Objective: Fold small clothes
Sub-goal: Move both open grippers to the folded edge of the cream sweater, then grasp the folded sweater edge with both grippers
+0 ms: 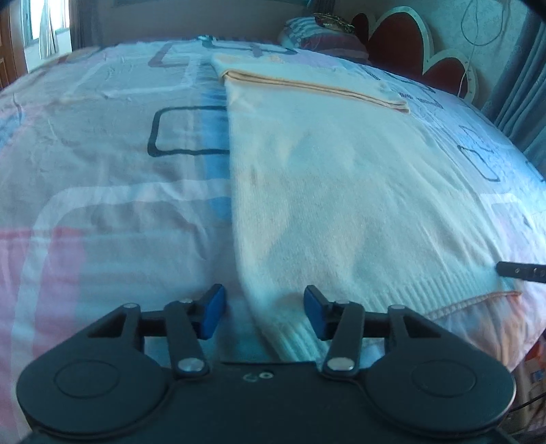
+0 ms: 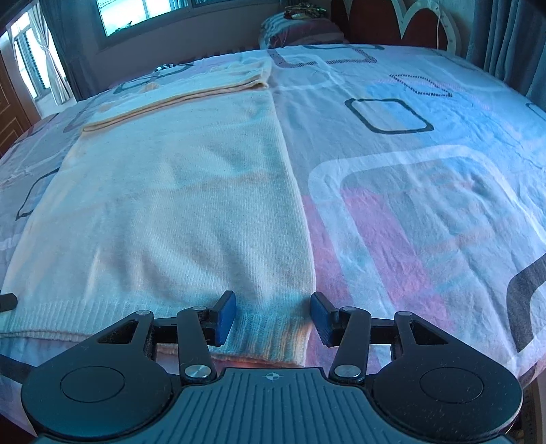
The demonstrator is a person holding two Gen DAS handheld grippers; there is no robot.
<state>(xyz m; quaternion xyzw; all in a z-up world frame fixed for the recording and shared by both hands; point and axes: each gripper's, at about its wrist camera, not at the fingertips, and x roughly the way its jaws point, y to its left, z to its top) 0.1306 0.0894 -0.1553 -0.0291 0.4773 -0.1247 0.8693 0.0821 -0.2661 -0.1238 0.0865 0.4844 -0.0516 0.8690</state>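
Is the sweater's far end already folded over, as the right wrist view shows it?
Yes, the sweater has its far end doubled back.

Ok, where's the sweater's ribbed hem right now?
The ribbed hem lies at the near bed edge: its right corner between the right gripper fingers, its left corner between the left gripper fingers.

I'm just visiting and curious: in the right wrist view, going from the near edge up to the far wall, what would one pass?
Right hand-held gripper → ribbed hem of the cream sweater → its folded-over sleeve → patterned bedsheet → striped pillow → window.
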